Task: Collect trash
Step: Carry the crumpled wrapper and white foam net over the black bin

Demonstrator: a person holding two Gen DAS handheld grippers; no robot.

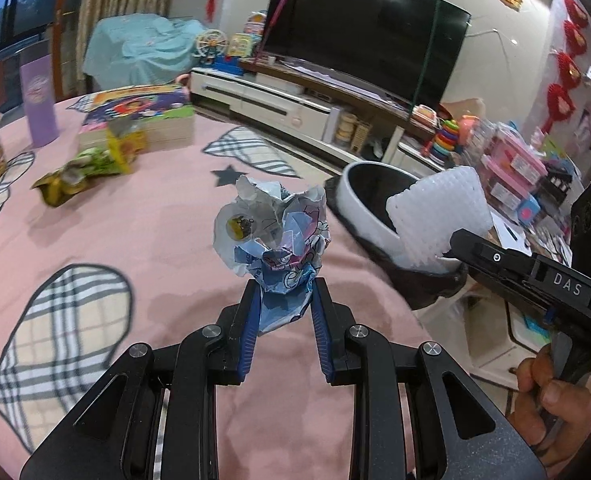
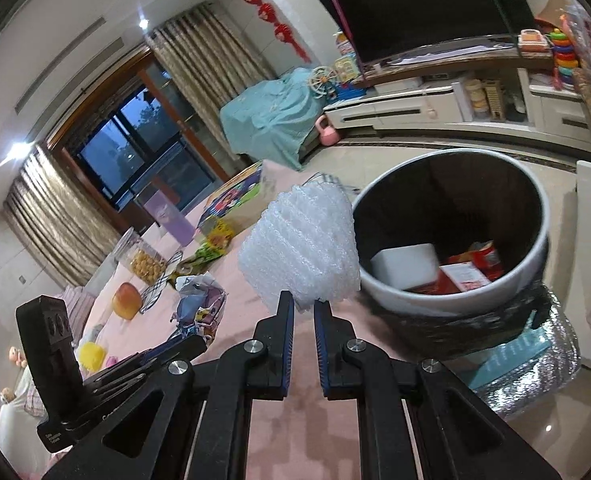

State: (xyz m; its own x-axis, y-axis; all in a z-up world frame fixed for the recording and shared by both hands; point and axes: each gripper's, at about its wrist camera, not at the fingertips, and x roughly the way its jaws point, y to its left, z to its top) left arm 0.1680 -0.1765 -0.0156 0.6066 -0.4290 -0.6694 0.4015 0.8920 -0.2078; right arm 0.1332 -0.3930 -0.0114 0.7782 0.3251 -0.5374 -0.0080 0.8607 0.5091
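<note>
A crumpled glossy wrapper, printed paper with a foil-like sheen, sits between matt black plastic fingers lined with ribbed blue rubbery pads. White foam netting, soft and bumpy, looks translucent beside a trash bin with a smooth glossy white rim and dark lining. A matt pink cloth covers the table. Bright metal pivot screws dot the gripper linkage.

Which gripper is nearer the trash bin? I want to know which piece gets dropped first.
Right. The right gripper, holding foam mesh, is just beside the bin's rim. The left gripper, holding a crumpled wrapper, is farther back over the pink tablecloth.
</note>
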